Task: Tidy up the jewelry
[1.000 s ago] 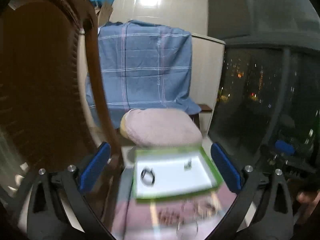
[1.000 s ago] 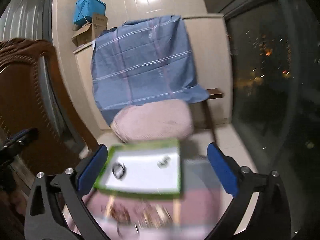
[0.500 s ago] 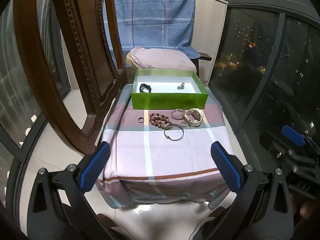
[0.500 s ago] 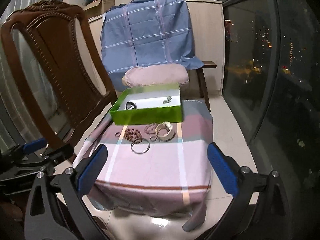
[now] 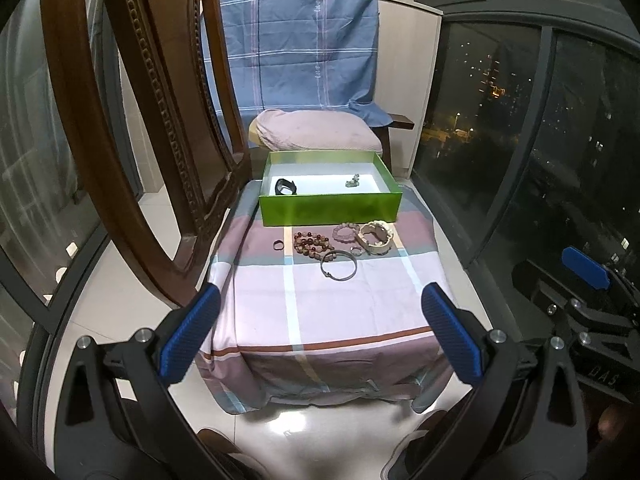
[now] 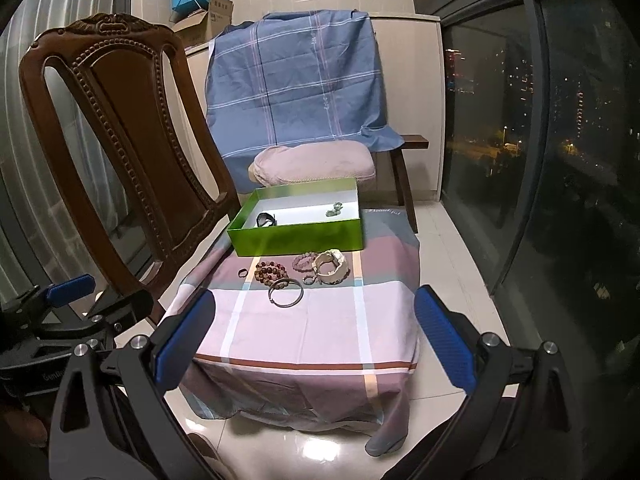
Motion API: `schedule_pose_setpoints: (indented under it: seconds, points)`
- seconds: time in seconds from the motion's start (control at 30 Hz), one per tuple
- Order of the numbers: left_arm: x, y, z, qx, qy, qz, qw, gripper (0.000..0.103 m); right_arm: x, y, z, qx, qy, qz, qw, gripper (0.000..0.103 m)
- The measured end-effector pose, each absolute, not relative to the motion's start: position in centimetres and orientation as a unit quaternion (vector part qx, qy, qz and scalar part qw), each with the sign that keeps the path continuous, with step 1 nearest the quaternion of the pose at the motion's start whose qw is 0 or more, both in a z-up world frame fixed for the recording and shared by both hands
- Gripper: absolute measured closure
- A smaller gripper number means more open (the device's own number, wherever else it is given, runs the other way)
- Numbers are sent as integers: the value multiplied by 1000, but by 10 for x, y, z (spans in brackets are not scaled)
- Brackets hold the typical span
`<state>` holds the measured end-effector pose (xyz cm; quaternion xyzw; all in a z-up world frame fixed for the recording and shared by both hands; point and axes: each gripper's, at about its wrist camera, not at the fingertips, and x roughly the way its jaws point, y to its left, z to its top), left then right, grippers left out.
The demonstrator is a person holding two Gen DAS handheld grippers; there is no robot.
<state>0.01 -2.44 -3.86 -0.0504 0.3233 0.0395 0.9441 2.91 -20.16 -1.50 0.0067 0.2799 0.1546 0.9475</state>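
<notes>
Green box [image 5: 330, 208] white inside; tablecloth [image 5: 328, 312] pink-mauve plaid; claw pads [image 5: 190, 338] blue.

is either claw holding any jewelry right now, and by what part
Nothing is held. The left claw and right claw are both open and empty, short of the bangle on the cloth.

Both wrist views, high, facing table [image 5: 332, 304]
</notes>
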Motion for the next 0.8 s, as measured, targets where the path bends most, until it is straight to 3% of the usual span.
schedule_pose_setpoints:
  seconds: [0.8]
  points:
    - [9, -17, -43, -55, 329, 42, 942, 4, 32, -208, -16, 12, 278, 152, 948, 6]
